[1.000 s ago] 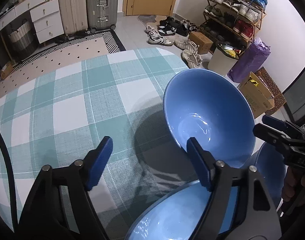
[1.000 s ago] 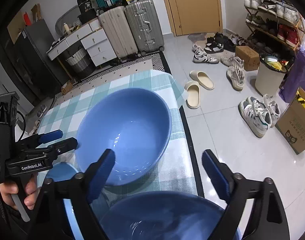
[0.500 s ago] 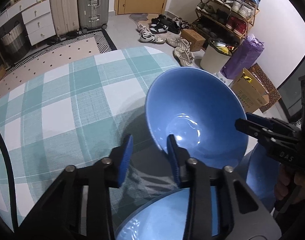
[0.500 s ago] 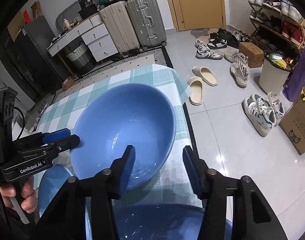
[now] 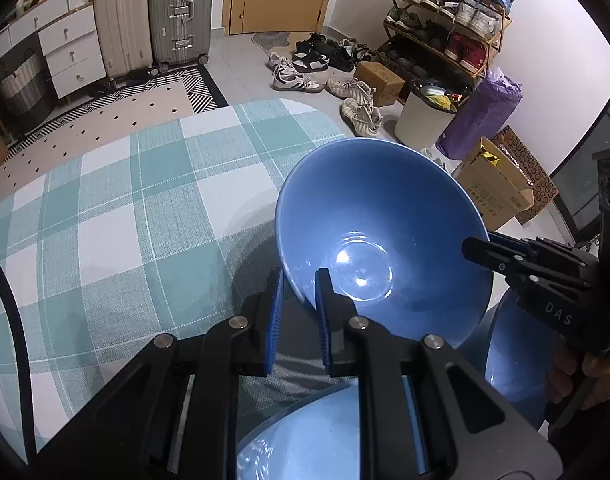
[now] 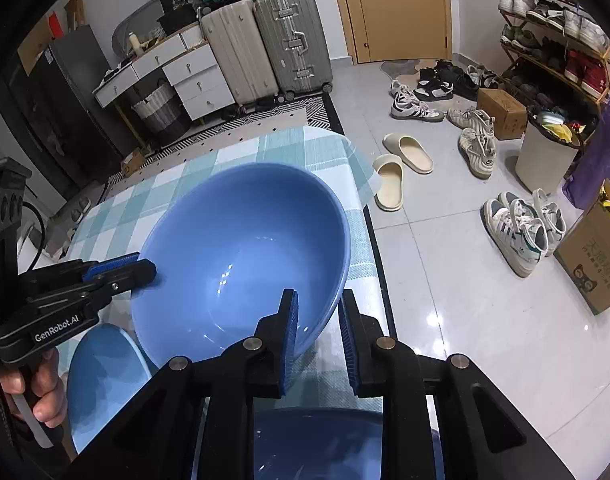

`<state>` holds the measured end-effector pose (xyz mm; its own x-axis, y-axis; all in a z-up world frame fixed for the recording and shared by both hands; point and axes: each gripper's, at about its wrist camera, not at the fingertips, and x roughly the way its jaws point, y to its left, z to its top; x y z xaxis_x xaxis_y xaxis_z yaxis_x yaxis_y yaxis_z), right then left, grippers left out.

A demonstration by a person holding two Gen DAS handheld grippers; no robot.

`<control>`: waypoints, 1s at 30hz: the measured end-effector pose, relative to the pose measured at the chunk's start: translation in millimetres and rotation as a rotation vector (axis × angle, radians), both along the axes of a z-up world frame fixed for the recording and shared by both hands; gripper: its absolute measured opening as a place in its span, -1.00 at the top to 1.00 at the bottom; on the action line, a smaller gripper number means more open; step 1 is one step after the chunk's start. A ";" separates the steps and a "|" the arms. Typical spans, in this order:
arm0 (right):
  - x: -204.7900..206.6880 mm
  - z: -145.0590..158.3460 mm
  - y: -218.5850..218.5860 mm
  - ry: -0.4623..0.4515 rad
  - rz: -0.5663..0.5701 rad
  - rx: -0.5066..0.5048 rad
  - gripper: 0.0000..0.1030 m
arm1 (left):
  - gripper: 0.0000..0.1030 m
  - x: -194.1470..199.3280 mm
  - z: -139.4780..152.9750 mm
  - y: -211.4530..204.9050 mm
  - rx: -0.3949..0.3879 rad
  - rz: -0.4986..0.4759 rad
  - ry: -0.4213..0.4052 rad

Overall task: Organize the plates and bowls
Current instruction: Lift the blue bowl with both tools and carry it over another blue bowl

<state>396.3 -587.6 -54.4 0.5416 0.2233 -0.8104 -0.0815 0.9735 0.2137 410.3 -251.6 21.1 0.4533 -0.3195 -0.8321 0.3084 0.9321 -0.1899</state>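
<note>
A large blue bowl (image 5: pixel 377 220) sits over the checked tablecloth (image 5: pixel 117 208), near the table's right edge. My left gripper (image 5: pixel 299 276) has its jaws closing onto the bowl's near-left rim, one blue pad inside and one outside. In the right wrist view the same bowl (image 6: pixel 241 248) has my right gripper (image 6: pixel 317 298) closing on its near-right rim, with the rim between the pads. Each gripper also appears in the other's view, clamped on the opposite rim: the left gripper (image 6: pixel 143 268) and the right gripper (image 5: pixel 475 246).
Two more blue dishes lie close below the grippers: one (image 5: pixel 305 440) under my left gripper and one (image 5: pixel 509 360) under the right. The table edge (image 6: pixel 369 224) drops to a tiled floor with slippers (image 6: pixel 401 168), shoes, a bin and boxes. Suitcases and drawers stand at the back.
Both grippers' jaws went from wide open to pinched on the big bowl's rim, on opposite sides. The hands barely shifted.
</note>
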 end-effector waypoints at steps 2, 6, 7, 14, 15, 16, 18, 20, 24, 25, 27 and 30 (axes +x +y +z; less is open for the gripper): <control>-0.5 2.5 1.5 -0.010 0.002 -0.005 0.59 | 0.74 0.6 1.4 1.4 -0.005 0.007 -0.002; -2.9 6.3 3.2 -0.024 -0.001 -0.005 0.59 | 0.74 -0.6 7.3 1.3 -0.003 0.013 -0.015; -3.6 7.3 3.4 -0.026 0.000 -0.006 0.59 | 0.74 -1.8 10.0 1.3 -0.005 0.014 -0.022; -11.6 18.6 -1.3 -0.060 -0.003 0.000 0.59 | 0.74 -14.0 29.2 -1.2 -0.016 0.007 -0.060; -12.5 20.8 -1.4 -0.064 -0.004 -0.003 0.59 | 0.74 -16.2 32.7 -1.7 -0.015 0.009 -0.067; -14.1 23.0 -1.8 -0.070 -0.003 -0.006 0.59 | 0.74 -17.9 35.3 -2.1 -0.014 0.010 -0.072; -17.4 28.6 -3.2 -0.083 -0.003 -0.004 0.59 | 0.74 -22.2 41.1 -2.9 -0.015 0.009 -0.081; -22.3 34.6 -4.5 -0.098 -0.006 0.000 0.59 | 0.74 -26.0 46.1 -2.4 -0.018 0.008 -0.089; -31.2 46.0 -6.3 -0.120 -0.002 0.000 0.59 | 0.74 -37.0 59.0 -2.1 -0.023 0.006 -0.111; -33.6 49.0 -6.9 -0.125 -0.002 0.001 0.59 | 0.74 -40.0 62.5 -1.7 -0.022 0.006 -0.117; -39.8 55.0 -8.5 -0.135 -0.003 0.007 0.59 | 0.74 -45.8 69.2 -1.3 -0.022 0.006 -0.127; -48.4 65.7 -7.5 -0.155 -0.001 0.004 0.59 | 0.74 -55.2 78.7 -0.8 -0.024 0.008 -0.136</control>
<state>347.9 -595.1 11.2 0.6608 0.2257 -0.7158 -0.1126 0.9727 0.2028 355.1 -252.4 99.8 0.5642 -0.3350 -0.7546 0.3256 0.9302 -0.1694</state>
